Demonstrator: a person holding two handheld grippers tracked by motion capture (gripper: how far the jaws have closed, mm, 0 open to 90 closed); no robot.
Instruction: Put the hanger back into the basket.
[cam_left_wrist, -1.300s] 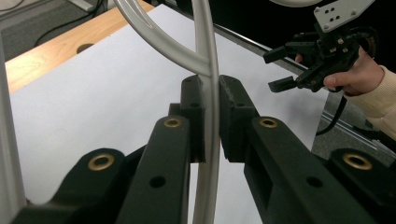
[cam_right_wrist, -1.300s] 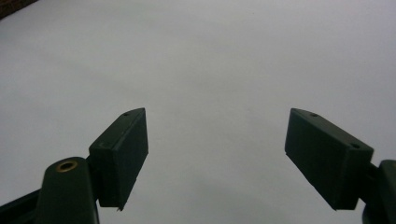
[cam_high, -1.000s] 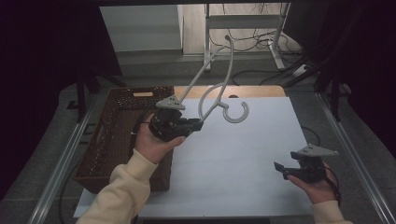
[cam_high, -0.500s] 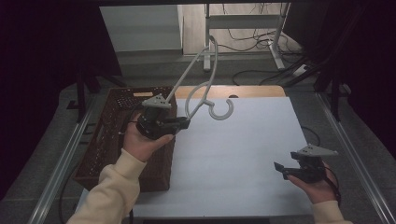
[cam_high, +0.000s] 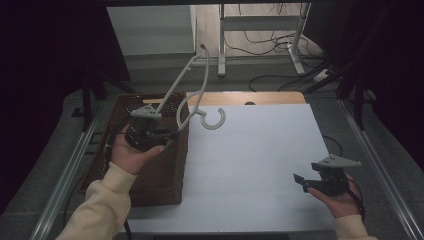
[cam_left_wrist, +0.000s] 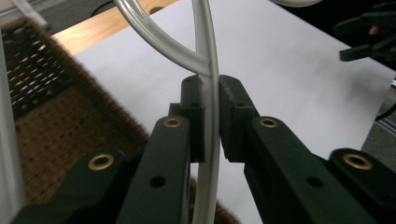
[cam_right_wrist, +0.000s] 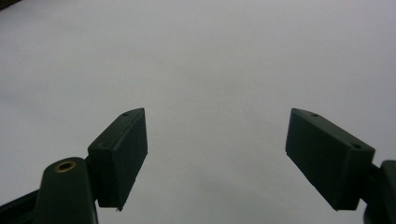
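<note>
Left gripper (cam_high: 170, 135) clamped tight on a white plastic hanger (cam_high: 192, 97), pads pinching one thin arm of it just below the spot where two arms meet. Really clear in the left gripper view (cam_left_wrist: 211, 116): black jaws closed right up against the pale rod (cam_left_wrist: 208, 70), only the rod's own thickness between them, rod running straight up through the pinch and on down past the bottom edge. Second arm curving off to the upper left from that junction.

From the high view, hanger held up in the air, tilted, long arms rising toward the back of the scene, hook end (cam_high: 214, 120) curling low over the white tabletop (cam_high: 260, 150) just beside the basket. Not touching the table as far as can be told. Left hand (cam_high: 131, 152) sitting over the right edge of the brown wicker basket (cam_high: 155, 175), which stands at the left of the table, partly on the white sheet.

Right gripper (cam_high: 303, 182) wide open and holding nothing. In the right gripper view (cam_right_wrist: 215, 161) two black pads spread well apart, plain white surface (cam_right_wrist: 210, 70) showing between them. Held low near the front right corner of the table in the right hand (cam_high: 340, 200), grey three-cornered plate on top, well apart from the hanger and the basket
</note>
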